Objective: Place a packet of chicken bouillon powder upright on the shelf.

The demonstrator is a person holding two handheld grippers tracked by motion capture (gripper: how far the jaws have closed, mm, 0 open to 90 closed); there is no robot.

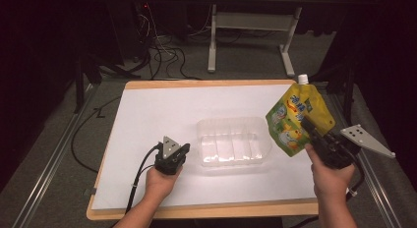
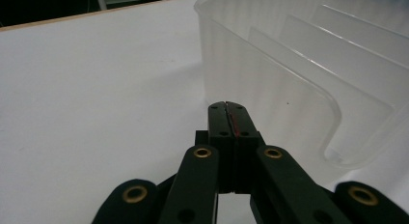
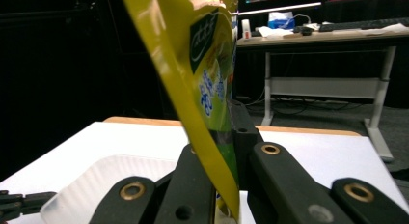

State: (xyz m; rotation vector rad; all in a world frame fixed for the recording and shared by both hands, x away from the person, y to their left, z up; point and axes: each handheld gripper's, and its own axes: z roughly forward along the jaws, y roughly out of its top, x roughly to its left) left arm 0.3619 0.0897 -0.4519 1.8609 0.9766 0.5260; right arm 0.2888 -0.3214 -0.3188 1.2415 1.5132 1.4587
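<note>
One spouted pouch (image 1: 298,119), clamped in right gripper (image 1: 314,135); left gripper (image 2: 226,108) closed empty beside tray (image 1: 231,125). Risk: thin-edge grip, apparently; pouch may slip.

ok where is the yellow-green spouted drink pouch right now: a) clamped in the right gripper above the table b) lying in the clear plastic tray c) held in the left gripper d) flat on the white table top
a: the right gripper is shut on the yellow-green spouted drink pouch, lifted beside the clear plastic tray.
</note>
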